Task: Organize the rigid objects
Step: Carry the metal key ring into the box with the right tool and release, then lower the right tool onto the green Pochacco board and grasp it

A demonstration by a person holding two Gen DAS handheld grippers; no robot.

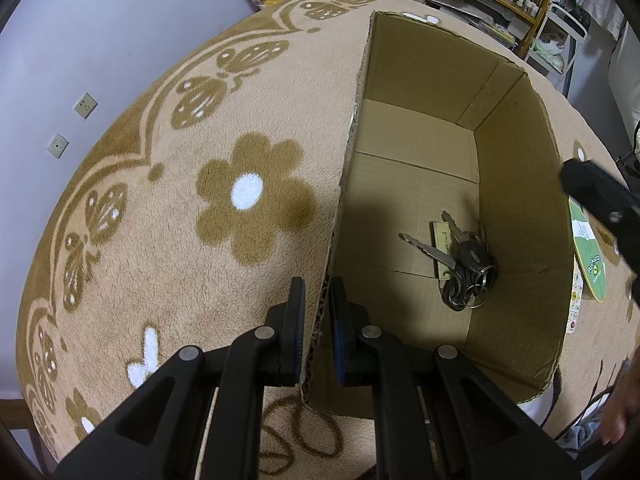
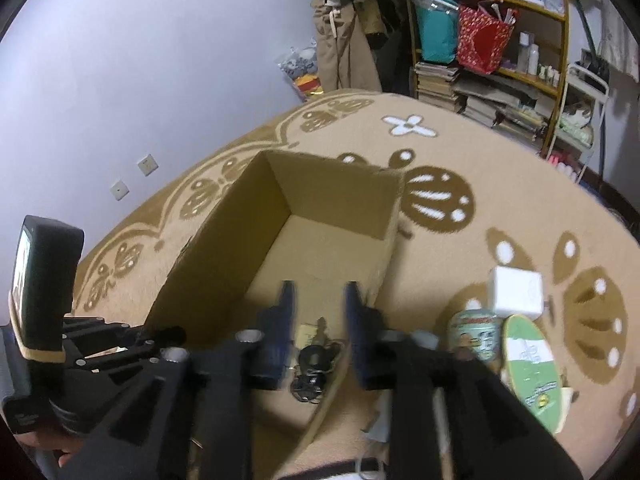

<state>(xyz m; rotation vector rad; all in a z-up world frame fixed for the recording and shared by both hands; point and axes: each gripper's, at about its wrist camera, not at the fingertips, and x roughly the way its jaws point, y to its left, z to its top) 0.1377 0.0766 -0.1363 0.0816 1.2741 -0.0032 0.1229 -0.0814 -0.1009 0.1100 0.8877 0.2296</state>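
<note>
An open cardboard box (image 1: 520, 200) stands on a tan flowered blanket (image 1: 200, 140). A bunch of keys with a black fob and a tan tag (image 1: 464, 264) lies on the box floor near the right wall. My left gripper (image 1: 318, 284) is shut on the box's left wall, one finger outside and one inside. In the right wrist view, my right gripper (image 2: 319, 292) hangs open over the near end of the box (image 2: 224, 248). The keys (image 2: 314, 360) lie below the gap, and no pad touches them.
Right of the box on the blanket sit a white cube (image 2: 516, 292), a round printed tin (image 2: 476, 332) and a green-and-white oval pack (image 2: 532, 368). A cluttered shelf (image 2: 480, 92) stands beyond the blanket's far edge. A hand (image 1: 616, 412) shows at lower right.
</note>
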